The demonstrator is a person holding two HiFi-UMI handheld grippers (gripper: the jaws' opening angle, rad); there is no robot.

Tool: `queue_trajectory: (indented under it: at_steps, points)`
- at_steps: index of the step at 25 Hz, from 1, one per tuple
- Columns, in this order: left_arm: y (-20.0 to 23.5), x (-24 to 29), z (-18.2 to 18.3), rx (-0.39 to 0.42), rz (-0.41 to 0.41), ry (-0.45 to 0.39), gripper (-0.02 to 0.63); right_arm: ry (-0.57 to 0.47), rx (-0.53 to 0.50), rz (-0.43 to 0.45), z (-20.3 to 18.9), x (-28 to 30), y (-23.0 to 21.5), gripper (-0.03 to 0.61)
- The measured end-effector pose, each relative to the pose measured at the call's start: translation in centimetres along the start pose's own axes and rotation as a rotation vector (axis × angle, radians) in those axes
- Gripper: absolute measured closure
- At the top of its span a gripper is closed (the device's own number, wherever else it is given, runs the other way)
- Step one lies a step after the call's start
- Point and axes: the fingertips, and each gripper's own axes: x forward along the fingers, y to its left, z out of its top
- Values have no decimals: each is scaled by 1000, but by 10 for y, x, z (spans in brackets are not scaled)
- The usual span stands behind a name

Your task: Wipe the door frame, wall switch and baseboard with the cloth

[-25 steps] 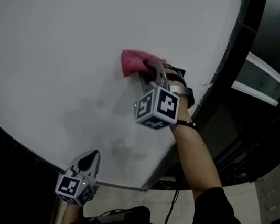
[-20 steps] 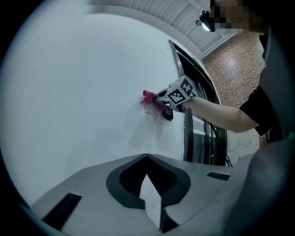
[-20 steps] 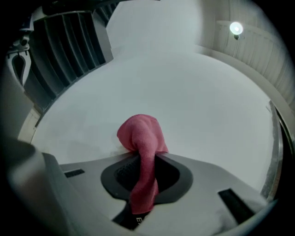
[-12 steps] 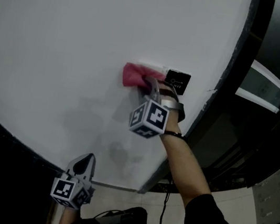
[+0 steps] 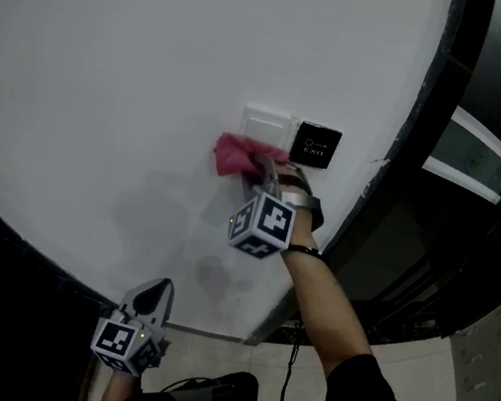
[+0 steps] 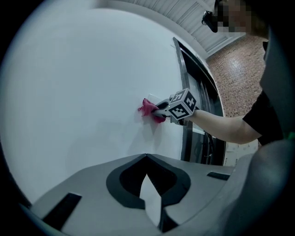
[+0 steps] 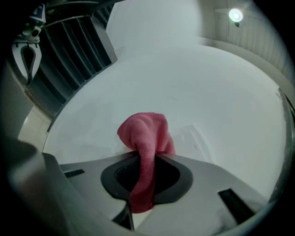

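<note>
Just under the wall switch [image 5: 267,129], my right gripper [image 5: 258,164] clamps the pink cloth [image 5: 236,155] against the wall, my left gripper [image 5: 160,284] closed on nothing; door frame [image 5: 418,99] and baseboard, I judge, are not yet wiped.

- Cloth [image 5: 235,155]: pink and bunched up, pinched in the right gripper's [image 5: 263,170] jaws, pressed against the white wall.
- Wall switch [image 5: 267,125]: white square plate, uncovered, with the cloth right at its lower edge.
- Door frame [image 5: 443,75]: dark, off to the right.
</note>
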Motion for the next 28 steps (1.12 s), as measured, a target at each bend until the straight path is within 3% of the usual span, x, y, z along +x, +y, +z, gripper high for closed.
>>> queue_trajectory:
  at_steps: [5,9,11,14,18,28]
  points:
    - [-9,4,-7,-7,-26,29,615,-72,22,-38,13,-21,-15,517]
    - [-17,4,-14,-29,-50,35,615,-198,38,-193,42,-53,-79,517]
    - [-18,3,-16,-24,-57,36,615,-189,16,-242,50,-58,-104,517]
    - [-17,1,-8,-18,-64,11,615,-112,-11,-236,48,-40,-113,517]
    - [-13,-7,1,-26,-52,-31,617,-57,-25,-199,36,-22,-92,517]
    - [3,-14,-5,-56,-44,-31,615,16,-10,-124,13,-11,-50,517]
